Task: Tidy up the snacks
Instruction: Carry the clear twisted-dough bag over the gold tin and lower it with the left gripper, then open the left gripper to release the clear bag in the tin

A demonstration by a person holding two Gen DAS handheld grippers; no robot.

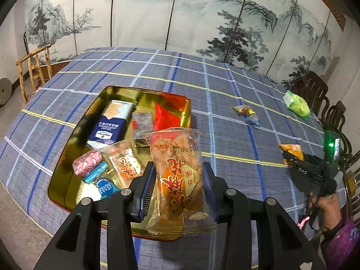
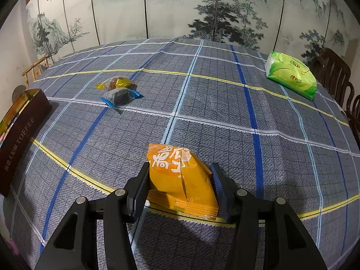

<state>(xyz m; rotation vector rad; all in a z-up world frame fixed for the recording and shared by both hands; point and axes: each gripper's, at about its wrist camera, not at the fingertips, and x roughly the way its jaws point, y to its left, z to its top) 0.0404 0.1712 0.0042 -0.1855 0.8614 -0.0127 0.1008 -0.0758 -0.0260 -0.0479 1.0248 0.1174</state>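
My left gripper is shut on a clear snack packet with an orange label and holds it upright over the near end of the gold tin. Inside the tin lie a blue biscuit box, a red packet, a pink sweet and several other snacks. My right gripper points down at the checked tablecloth, its pads against both sides of an orange packet that rests on the cloth. The left wrist view shows that gripper far right, held by a hand.
Loose on the cloth farther out are a yellow-wrapped snack and a blue-wrapped one. A green tissue pack lies near the right edge. The tin's brown wall is at the left. Dark chairs and a wooden chair ring the table.
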